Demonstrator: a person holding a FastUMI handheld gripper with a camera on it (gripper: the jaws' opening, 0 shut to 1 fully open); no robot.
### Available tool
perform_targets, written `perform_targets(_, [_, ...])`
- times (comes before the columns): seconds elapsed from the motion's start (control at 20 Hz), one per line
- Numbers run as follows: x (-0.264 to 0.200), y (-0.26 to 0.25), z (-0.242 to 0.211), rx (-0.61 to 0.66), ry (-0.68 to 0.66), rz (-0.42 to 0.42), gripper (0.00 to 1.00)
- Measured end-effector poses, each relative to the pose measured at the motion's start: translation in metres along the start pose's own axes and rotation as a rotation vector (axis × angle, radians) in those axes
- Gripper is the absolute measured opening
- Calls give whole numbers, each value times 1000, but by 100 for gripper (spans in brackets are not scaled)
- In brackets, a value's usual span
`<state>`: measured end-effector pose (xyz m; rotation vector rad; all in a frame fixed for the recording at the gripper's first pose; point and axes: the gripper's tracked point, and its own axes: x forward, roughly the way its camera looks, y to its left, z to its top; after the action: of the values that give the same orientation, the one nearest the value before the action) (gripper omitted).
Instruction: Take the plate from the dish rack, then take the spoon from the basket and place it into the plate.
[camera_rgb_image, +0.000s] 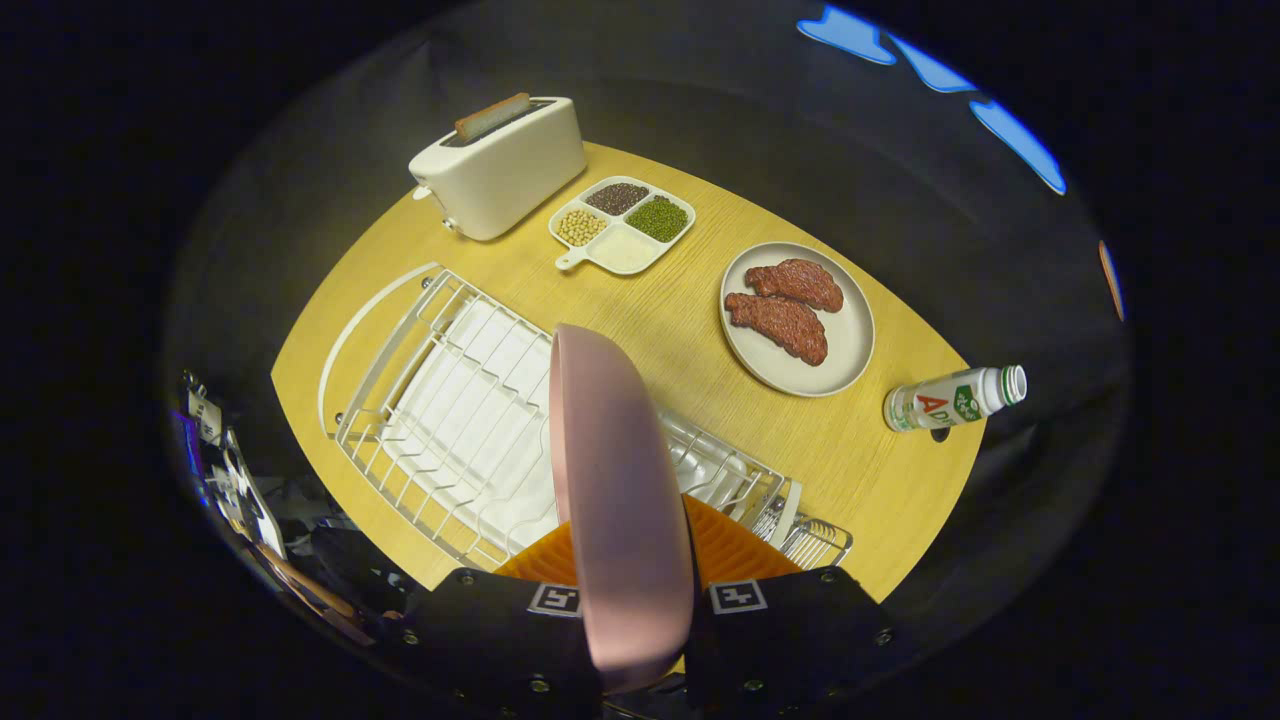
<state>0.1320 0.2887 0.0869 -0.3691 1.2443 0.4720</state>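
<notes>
Currently the wooden counter (700, 330) is carrying a white wire dish rack (450, 410) beneath the fingers, a toaster (500, 165) with bread in its slot beyond it, a grey plate of two meat pieces (797, 318), a four-section tray of beans (622, 224) and a bottle (950, 400) lying on its side. The hand-held gripper (640, 610) is pinching the pink plate (615, 480) edge-on, both fingers pressing on it, over the rack.
</notes>
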Motion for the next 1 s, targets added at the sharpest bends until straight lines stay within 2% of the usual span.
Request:
perform_targets(0.25, [-23, 6, -40, 167, -79, 128, 30])
perform_targets(0.55, [-39, 20, -97, 308, -165, 245, 30])
perform_targets(0.8, [-44, 53, -161, 426, -187, 369, 30])
perform_targets(1.0, [-30, 83, -212, 551, -165, 463, 30])
